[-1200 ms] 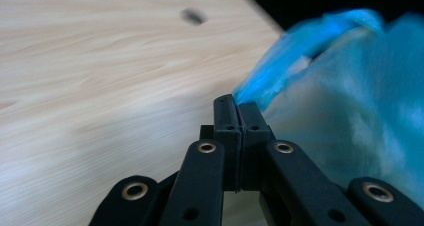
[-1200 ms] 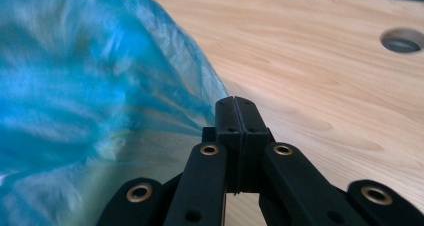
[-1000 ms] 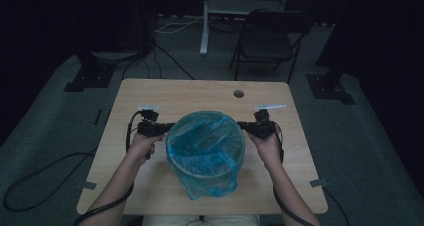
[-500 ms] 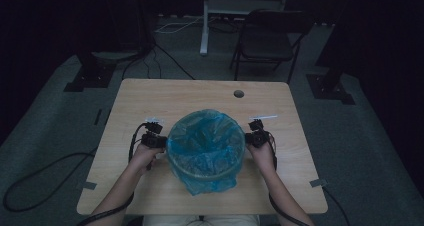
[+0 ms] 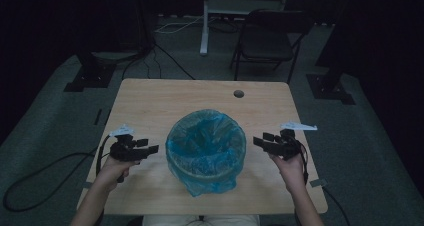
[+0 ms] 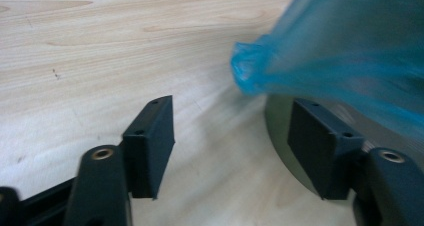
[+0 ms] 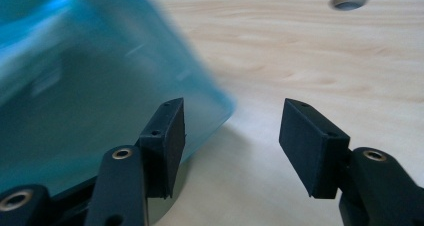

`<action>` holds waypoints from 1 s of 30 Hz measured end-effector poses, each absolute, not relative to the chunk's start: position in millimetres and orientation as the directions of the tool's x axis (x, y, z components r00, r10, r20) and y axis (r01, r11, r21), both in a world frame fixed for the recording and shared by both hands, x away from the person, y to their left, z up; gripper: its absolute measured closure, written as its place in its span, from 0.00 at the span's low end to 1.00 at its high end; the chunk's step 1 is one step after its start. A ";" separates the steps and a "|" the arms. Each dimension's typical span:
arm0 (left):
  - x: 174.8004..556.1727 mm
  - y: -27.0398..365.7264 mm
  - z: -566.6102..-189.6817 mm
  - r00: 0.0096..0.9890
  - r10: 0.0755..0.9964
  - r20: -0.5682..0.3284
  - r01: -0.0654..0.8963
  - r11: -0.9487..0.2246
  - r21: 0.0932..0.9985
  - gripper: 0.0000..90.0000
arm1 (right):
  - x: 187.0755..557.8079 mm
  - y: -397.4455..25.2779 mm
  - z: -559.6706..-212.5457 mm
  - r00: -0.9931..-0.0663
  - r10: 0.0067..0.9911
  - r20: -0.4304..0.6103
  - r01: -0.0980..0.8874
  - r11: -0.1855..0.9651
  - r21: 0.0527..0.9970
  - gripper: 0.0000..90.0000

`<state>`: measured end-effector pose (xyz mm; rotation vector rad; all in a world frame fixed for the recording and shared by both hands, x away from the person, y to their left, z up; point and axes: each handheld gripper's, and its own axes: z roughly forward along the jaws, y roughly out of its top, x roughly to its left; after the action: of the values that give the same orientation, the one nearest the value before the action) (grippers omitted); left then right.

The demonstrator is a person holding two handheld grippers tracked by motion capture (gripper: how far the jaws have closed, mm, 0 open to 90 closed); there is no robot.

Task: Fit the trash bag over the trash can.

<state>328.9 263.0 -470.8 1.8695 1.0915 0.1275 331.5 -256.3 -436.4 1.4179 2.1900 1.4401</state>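
A round bin [image 5: 206,151] lined with a blue plastic bag [image 5: 205,136] stands in the middle of the wooden table [image 5: 200,96]. The bag's edge is folded over the rim and hangs down the outside [image 6: 345,51] [image 7: 90,86]. My left gripper [image 5: 150,150] is open, a short way to the bin's left, with nothing between its jaws. My right gripper [image 5: 261,142] is open too, just right of the bin and apart from it. In the left gripper view [image 6: 232,146] the bin's dark wall [image 6: 280,136] rises behind the right jaw.
A round cable hole [image 5: 238,93] is in the table's far side, also in the right gripper view [image 7: 349,0]. A folding chair [image 5: 270,41] and stand bases sit on the floor beyond. Cables trail off the table at left.
Both grippers have drawn away from the bin's rim, outward and toward the table's near side, and now stand open. The bag stays draped over the bin.
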 end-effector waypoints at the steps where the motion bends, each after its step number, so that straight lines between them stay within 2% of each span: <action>1: 321.6 263.0 -469.6 0.621 0.707 -0.338 0.616 -0.174 0.769 0.38 | 322.7 -257.6 -435.9 -0.551 0.763 0.339 0.614 0.095 0.784 0.44; 2: 317.5 262.5 -468.7 0.639 0.691 -0.338 0.605 -0.181 0.775 0.34 | 311.9 -259.4 -435.4 -0.564 0.749 0.349 0.613 0.096 0.784 0.44; 6: 299.1 248.8 -462.1 0.715 0.621 -0.320 0.546 -0.211 0.811 0.34 | 282.5 -254.1 -431.4 -0.641 0.660 0.391 0.599 0.112 0.793 0.38; 12: 289.8 218.2 -452.8 0.784 0.556 -0.277 0.486 -0.272 0.831 0.32 | 264.0 -223.0 -425.9 -0.743 0.556 0.372 0.555 0.202 0.807 0.34; 15: 292.2 210.3 -453.5 0.801 0.529 -0.279 0.475 -0.280 0.834 0.32 | 265.9 -213.0 -430.0 -0.757 0.542 0.366 0.552 0.231 0.801 0.37; 17: 294.1 208.7 -454.8 0.809 0.513 -0.288 0.472 -0.273 0.838 0.33 | 267.7 -211.2 -431.4 -0.755 0.537 0.376 0.560 0.230 0.796 0.50; 18: 294.7 208.9 -455.7 0.814 0.498 -0.299 0.468 -0.258 0.845 0.37 | 268.6 -211.1 -431.9 -0.759 0.531 0.375 0.556 0.230 0.799 0.56; 19: 294.9 209.3 -456.2 0.819 0.484 -0.307 0.465 -0.249 0.849 0.45 | 269.4 -211.3 -432.1 -0.760 0.533 0.372 0.553 0.230 0.801 0.68; 20: 295.3 209.9 -457.0 0.828 0.459 -0.322 0.465 -0.241 0.852 0.48 | 270.0 -211.8 -432.0 -0.763 0.527 0.374 0.553 0.233 0.800 0.75; 21: 295.2 210.4 -457.4 0.833 0.444 -0.329 0.463 -0.235 0.855 0.60 | 270.4 -212.8 -431.8 -0.765 0.525 0.374 0.551 0.232 0.801 0.87; 23: 294.8 210.2 -458.5 0.838 0.431 -0.335 0.462 -0.235 0.855 0.73 | 271.0 -214.1 -431.4 -0.762 0.534 0.366 0.549 0.233 0.803 1.00; 25: 295.2 208.2 -460.6 0.828 0.452 -0.332 0.477 -0.258 0.840 0.87 | 273.2 -216.1 -432.5 -0.753 0.550 0.362 0.551 0.225 0.803 1.00; 27: 295.9 205.9 -464.8 0.827 0.456 -0.329 0.487 -0.286 0.825 0.93 | 275.2 -216.6 -435.1 -0.742 0.568 0.356 0.559 0.230 0.797 1.00; 30: 297.1 201.5 -473.6 0.811 0.482 -0.332 0.513 -0.313 0.799 0.93 | 278.3 -215.7 -443.7 -0.722 0.600 0.345 0.573 0.241 0.783 1.00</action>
<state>297.1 201.5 -473.6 1.9597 0.7433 -0.0373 278.3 -215.7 -443.7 1.1600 2.4534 1.5290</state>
